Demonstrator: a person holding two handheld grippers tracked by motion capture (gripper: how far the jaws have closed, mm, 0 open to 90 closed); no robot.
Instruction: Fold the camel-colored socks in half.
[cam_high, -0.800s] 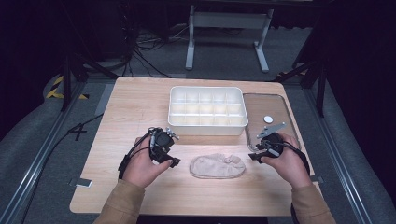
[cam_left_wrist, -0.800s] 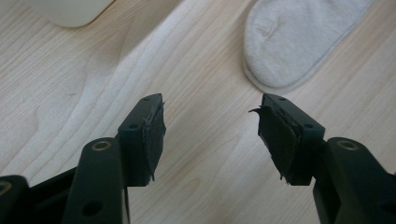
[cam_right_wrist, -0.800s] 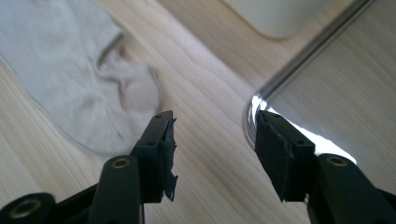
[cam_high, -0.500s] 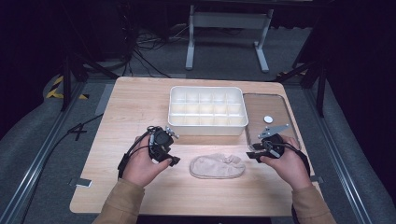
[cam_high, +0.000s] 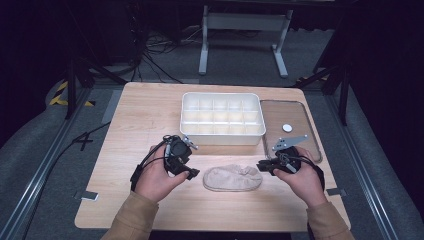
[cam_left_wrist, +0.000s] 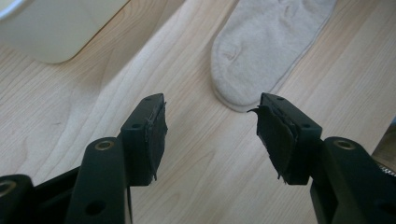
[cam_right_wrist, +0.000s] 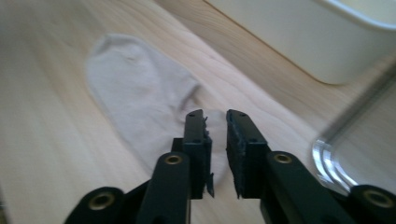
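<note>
Between the right gripper (cam_right_wrist: 215, 119) fingers (cam_right_wrist: 194, 135) only a narrow slit is left, nothing pinched in it. They hover over the near end of the beige sock (cam_right_wrist: 140, 98), whose edge runs under the tips; whether the tips touch the cloth can't be told from the right gripper view.

Left gripper (cam_left_wrist: 210, 123) fingers (cam_left_wrist: 149, 133) stand wide apart, bare wood between them. Sock toe (cam_left_wrist: 261, 51) lies just ahead of them, no contact.

High view: the sock (cam_high: 232, 177) lies flat on the counter (cam_high: 145, 115), long axis across, between the two hands. Left gripper (cam_high: 192, 172) sits just off its left end, right gripper (cam_high: 261, 165) at its right end. Both point inward at the sock.

White divided bin (cam_high: 222, 119) stands behind the sock, near the counter's middle, apart from it. Its corner shows in the left gripper view (cam_left_wrist: 51, 28) and the right gripper view (cam_right_wrist: 317, 37). Clear lid (cam_high: 290, 127) lies flat to the right of the bin, just beside it, with a small white disc (cam_high: 287, 127) on it. Right hand (cam_high: 302, 177) is partly over the lid's near edge.
</note>
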